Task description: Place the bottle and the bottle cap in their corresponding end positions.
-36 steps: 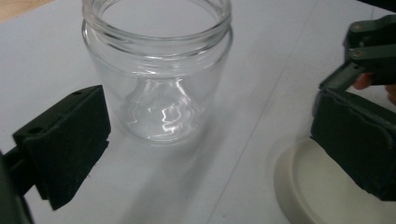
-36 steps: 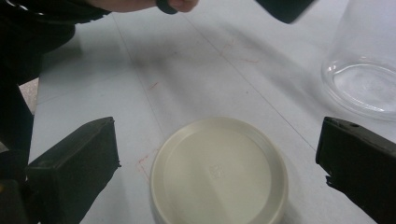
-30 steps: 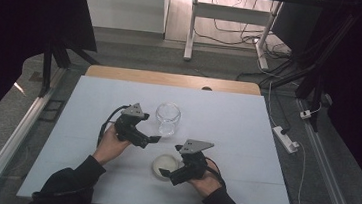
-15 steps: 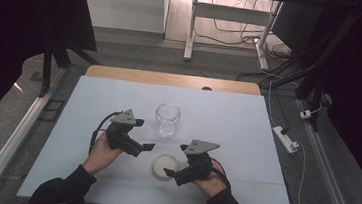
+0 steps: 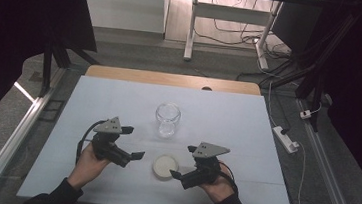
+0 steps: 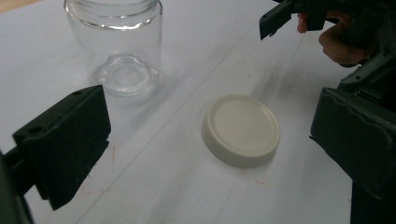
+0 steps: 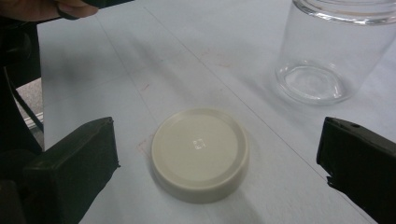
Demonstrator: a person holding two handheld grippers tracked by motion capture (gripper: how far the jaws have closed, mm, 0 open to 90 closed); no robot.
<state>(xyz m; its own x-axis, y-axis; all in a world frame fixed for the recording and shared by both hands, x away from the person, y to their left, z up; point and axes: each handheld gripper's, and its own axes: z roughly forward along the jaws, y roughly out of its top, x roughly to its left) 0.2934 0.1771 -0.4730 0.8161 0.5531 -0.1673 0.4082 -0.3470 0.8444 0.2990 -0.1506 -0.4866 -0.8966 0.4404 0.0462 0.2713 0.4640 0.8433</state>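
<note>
Since the cream lid (image 5: 165, 165) lying flat on the counter (image 5: 119, 96) at lower centre looks light, stiff and smooth, its low rim seems the place to pinch. The left gripper (image 5: 132, 155) and right gripper (image 5: 177, 174) flank it, jaws apart and empty; the glass jar (image 5: 167, 119) above looks fragile.

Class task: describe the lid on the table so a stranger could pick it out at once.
Start at the white table and find the clear glass jar near its middle. Just nearer the person, between the left gripper and right gripper, lies the lid: flat, round, cream and solid, unlike the see-through jar.
</note>
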